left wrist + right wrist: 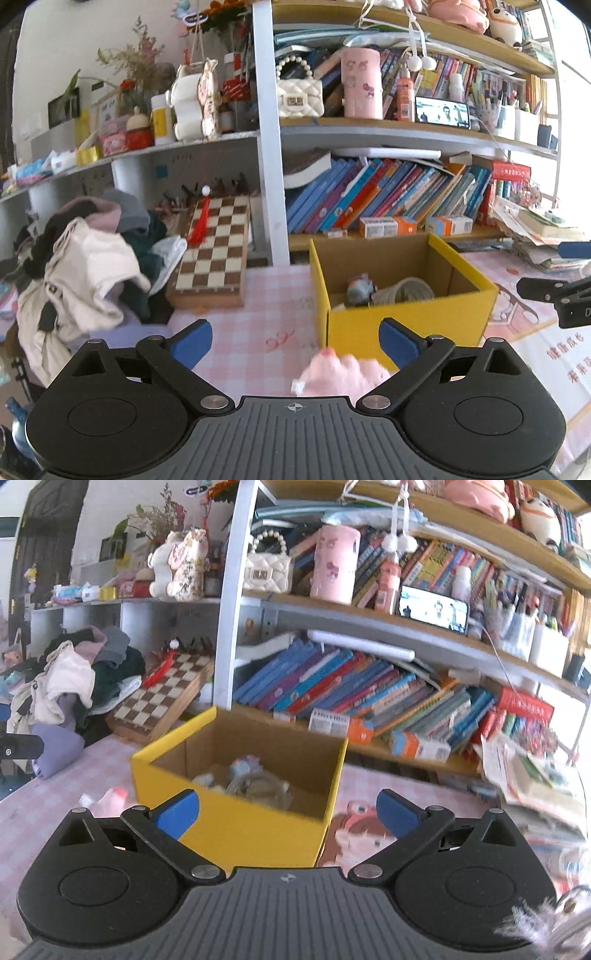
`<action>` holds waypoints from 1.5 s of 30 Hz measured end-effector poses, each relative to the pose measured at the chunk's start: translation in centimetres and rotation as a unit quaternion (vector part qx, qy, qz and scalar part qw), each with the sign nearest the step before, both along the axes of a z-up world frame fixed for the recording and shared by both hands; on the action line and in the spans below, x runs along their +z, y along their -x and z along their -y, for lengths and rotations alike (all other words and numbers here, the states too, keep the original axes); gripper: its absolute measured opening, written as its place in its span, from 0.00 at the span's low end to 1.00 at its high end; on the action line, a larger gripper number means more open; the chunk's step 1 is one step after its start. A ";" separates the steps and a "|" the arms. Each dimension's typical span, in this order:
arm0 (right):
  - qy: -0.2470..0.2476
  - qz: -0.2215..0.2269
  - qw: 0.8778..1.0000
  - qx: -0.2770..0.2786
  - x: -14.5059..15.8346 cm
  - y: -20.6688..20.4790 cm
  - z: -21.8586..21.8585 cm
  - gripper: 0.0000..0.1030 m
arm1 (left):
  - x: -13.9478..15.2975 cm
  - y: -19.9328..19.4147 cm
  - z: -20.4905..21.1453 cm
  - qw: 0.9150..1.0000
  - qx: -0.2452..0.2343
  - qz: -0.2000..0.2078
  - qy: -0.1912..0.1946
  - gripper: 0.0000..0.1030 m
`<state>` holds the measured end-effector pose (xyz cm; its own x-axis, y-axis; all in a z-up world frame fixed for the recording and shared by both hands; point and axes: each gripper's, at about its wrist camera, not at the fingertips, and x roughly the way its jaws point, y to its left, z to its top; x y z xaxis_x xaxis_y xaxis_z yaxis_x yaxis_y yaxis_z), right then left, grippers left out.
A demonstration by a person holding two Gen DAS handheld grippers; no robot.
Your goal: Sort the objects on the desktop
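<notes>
A yellow cardboard box (406,325) stands open on the pink checked desk; it also shows in the right wrist view (236,823). Inside lie a grey-blue plush (360,288) and a coiled pale item (404,290). A pink plush toy (340,376) lies on the desk before the box, between my left gripper's fingers near the palm, untouched; it shows in the right wrist view (110,799) left of the box. My left gripper (295,341) is open. My right gripper (288,812) is open and empty, hovering at the box's near corner; its side appears at the left wrist view's right edge (554,295).
A chessboard case (214,251) leans behind, left of the box. A heap of clothes (85,266) fills the left. Shelves of books (388,199) stand behind the box. A paper stack (535,232) lies at the right. A cartoon mat (362,834) lies right of the box.
</notes>
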<state>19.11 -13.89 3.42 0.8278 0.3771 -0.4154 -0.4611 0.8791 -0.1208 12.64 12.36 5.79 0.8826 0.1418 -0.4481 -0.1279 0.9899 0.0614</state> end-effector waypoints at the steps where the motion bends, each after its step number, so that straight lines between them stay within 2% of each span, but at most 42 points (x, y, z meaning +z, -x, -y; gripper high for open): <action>1: 0.002 -0.007 1.000 -0.005 -0.3 0.5 -0.1 1.00 | -0.2 0.4 0.0 1.000 0.000 -0.003 0.001 0.96; 9: 0.009 -0.059 0.998 -0.019 -3.2 4.3 -1.5 1.00 | -2.2 3.0 0.5 1.000 -0.012 -0.028 0.009 0.96; 17: 0.017 -0.081 0.996 -0.010 -4.5 6.8 -2.7 1.00 | -3.2 4.5 0.8 0.999 -0.015 -0.042 0.008 0.96; 33: 0.032 -0.140 0.990 0.004 -7.0 6.7 -4.2 1.00 | -5.7 4.5 1.3 0.996 -0.025 -0.090 0.014 0.96; 39: 0.064 -0.138 0.988 0.012 -8.2 6.8 -4.8 1.00 | -6.8 4.0 1.5 0.993 -0.024 -0.109 0.023 0.96; 45: 0.069 -0.149 0.986 0.026 -9.1 6.6 -5.0 0.98 | -7.4 3.5 2.0 0.992 -0.032 -0.119 0.024 0.96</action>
